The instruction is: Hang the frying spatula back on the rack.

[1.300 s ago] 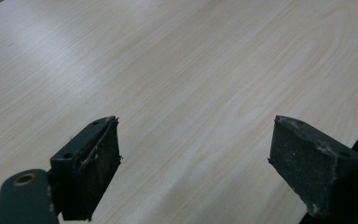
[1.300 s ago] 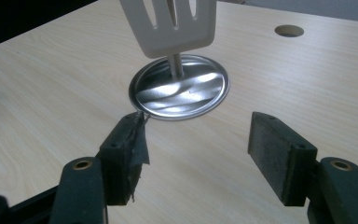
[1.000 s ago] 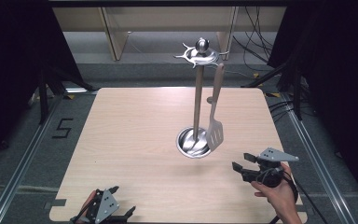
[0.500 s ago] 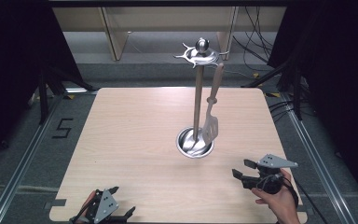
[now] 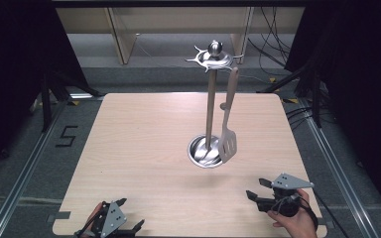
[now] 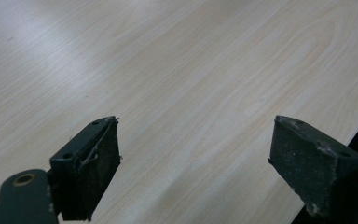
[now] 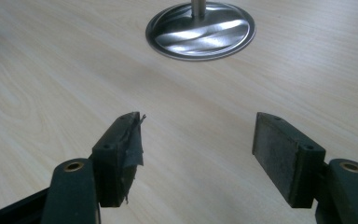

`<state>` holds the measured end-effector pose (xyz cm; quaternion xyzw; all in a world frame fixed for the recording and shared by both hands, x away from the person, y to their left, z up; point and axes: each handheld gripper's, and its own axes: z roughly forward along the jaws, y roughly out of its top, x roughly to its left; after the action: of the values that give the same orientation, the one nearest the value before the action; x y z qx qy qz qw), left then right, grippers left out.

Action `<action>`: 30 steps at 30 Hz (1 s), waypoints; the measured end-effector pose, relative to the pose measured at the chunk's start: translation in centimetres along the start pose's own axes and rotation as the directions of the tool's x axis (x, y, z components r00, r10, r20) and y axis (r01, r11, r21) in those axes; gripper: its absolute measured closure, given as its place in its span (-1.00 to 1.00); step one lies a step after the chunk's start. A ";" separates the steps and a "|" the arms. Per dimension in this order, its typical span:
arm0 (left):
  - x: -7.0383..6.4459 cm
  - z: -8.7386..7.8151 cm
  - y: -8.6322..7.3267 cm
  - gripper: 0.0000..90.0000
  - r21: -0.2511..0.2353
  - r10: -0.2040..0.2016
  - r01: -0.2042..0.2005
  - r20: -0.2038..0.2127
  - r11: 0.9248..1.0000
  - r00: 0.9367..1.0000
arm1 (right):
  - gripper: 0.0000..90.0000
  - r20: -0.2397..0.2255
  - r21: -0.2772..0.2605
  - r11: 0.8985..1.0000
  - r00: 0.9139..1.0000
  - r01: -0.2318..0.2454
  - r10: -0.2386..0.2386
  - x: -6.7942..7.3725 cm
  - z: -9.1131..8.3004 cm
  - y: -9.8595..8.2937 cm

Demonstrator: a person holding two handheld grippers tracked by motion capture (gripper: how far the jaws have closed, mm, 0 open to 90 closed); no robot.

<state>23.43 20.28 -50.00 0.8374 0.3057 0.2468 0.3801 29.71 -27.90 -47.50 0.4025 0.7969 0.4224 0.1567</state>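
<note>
My right gripper (image 5: 259, 189) is agape and empty, low near the table's (image 5: 144, 144) front right corner. Ahead and to its left a slotted spatula (image 5: 226, 144) hangs from the utensil stand (image 5: 210, 106), long axis vertical, blade down beside the round base. My left gripper (image 5: 129, 213), also gaping, sits farther off.

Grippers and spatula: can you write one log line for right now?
left gripper: open, near table edge | right gripper: open, empty, facing stand | spatula: hanging on stand
</note>
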 end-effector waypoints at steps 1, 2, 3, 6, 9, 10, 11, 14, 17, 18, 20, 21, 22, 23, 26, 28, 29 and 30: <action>0.1 -0.1 0.0 -0.66 0.012 0.014 -0.014 -0.005 1.000 1.000 | -0.25 0.000 0.000 1.000 1.000 0.000 0.000 0.0 0.0 0.0; 0.1 -0.1 0.0 -0.66 0.013 0.014 -0.014 -0.005 1.000 1.000 | -0.26 -0.006 -0.003 1.000 1.000 0.022 -0.022 -0.1 0.1 -0.1; 0.1 -0.1 0.0 -0.66 0.010 0.011 -0.011 -0.006 1.000 1.000 | -0.26 0.003 0.012 1.000 1.000 0.026 -0.026 0.1 0.1 -0.2; 0.1 -0.1 0.0 -0.66 0.013 0.014 -0.014 -0.006 1.000 1.000 | -0.27 0.000 0.014 0.999 0.999 0.042 -0.042 0.2 0.1 -0.4; 0.1 -0.1 0.0 -0.67 0.013 0.017 -0.016 -0.006 1.000 1.000 | -0.28 0.002 0.025 1.000 1.000 0.010 -0.010 0.4 0.0 -0.7; 0.1 0.0 0.0 -0.66 -0.002 0.015 -0.015 -0.015 1.000 1.000 | -0.29 0.000 0.016 1.000 1.000 0.018 -0.018 0.3 0.1 -0.9; 0.0 0.0 0.0 -0.66 0.000 0.010 -0.010 -0.016 1.000 1.000 | -0.29 0.000 0.016 1.000 1.000 0.018 -0.018 0.3 0.1 -0.9; -0.1 -0.2 -0.1 -0.67 0.025 -0.018 0.018 -0.009 1.000 1.000 | -0.30 -0.001 0.021 1.000 1.000 0.020 -0.020 0.2 -0.2 -1.1; -0.2 -0.1 -0.1 -0.67 0.010 -0.035 0.035 -0.006 0.999 0.999 | -0.32 0.012 0.011 1.000 1.000 0.026 -0.026 0.1 -0.3 -1.3; -0.1 -0.2 -0.1 -0.67 0.024 -0.019 0.019 -0.008 1.000 1.000 | -0.33 0.003 0.012 1.000 1.000 0.018 -0.018 0.1 -0.3 -1.5; -0.2 -0.1 -0.1 -0.67 0.012 -0.022 0.022 -0.018 1.000 1.000 | -0.36 0.003 0.022 1.000 1.000 -0.015 0.015 0.3 -0.5 -1.7; -0.3 0.0 -0.1 -0.67 -0.002 -0.037 0.037 -0.018 0.999 0.999 | -0.36 0.003 0.022 1.000 1.000 -0.015 0.015 0.3 -0.5 -1.7; -0.3 0.0 -0.1 -0.67 0.003 -0.035 0.035 -0.015 0.999 0.999 | -0.37 0.015 0.015 1.000 1.000 -0.007 0.007 0.3 -0.6 -1.8; -0.2 -0.1 -0.1 -0.67 0.012 -0.032 0.032 -0.007 0.999 0.999 | -0.39 0.007 0.013 1.000 1.000 -0.009 0.009 0.3 -0.5 -1.9; -0.1 -0.2 -0.1 -0.67 0.023 -0.014 0.015 -0.014 1.000 1.000 | -0.44 0.002 -0.006 1.000 1.000 0.002 -0.002 0.4 -0.7 -2.1; -0.1 -0.2 -0.1 -0.67 0.025 -0.016 0.016 -0.010 1.000 1.000 | -0.46 0.002 0.000 1.000 1.000 0.011 -0.011 0.3 -0.8 -2.2; -0.2 -0.1 -0.1 -0.67 0.015 -0.027 0.027 -0.010 1.000 1.000 | -0.46 -0.002 -0.001 1.000 1.000 -0.014 0.014 0.8 -0.9 -2.3; -0.2 -0.1 0.0 -0.67 0.016 -0.026 0.026 -0.011 1.000 1.000 | -0.46 -0.002 -0.001 1.000 1.000 -0.014 0.014 0.8 -0.9 -2.3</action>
<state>23.20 20.25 -49.98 0.8351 0.3205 0.2439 0.3747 27.55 -28.52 -48.78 0.4075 0.7941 0.4241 0.1533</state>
